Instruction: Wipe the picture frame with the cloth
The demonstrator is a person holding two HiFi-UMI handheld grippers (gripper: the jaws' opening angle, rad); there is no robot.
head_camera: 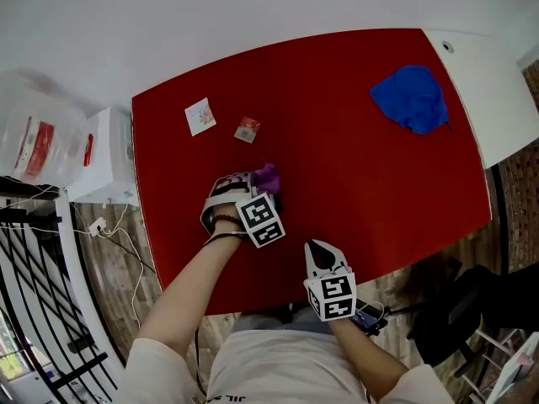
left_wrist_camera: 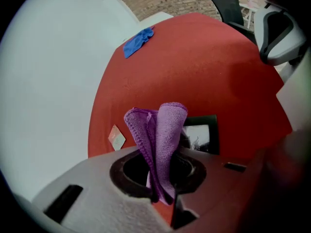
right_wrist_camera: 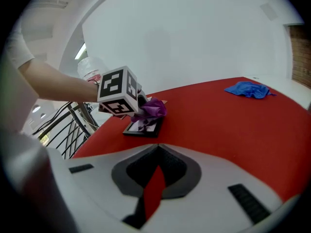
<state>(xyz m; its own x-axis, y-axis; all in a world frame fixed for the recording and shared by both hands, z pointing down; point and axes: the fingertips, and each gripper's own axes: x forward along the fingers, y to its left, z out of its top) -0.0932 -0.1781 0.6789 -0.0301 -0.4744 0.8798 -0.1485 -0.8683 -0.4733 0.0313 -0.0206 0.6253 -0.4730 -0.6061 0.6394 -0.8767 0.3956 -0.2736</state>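
Note:
A black picture frame lies flat near the table's front left; it also shows in the left gripper view and the right gripper view. My left gripper is shut on a folded purple cloth, which bunches up between its jaws and rests over the frame's right end. My right gripper hovers at the table's front edge, to the right of the frame and apart from it. Its jaws stand together with nothing in them.
A blue cloth lies crumpled at the far right of the red table. Two small cards lie beyond the frame. A white box and black railing stand left; an office chair sits at the lower right.

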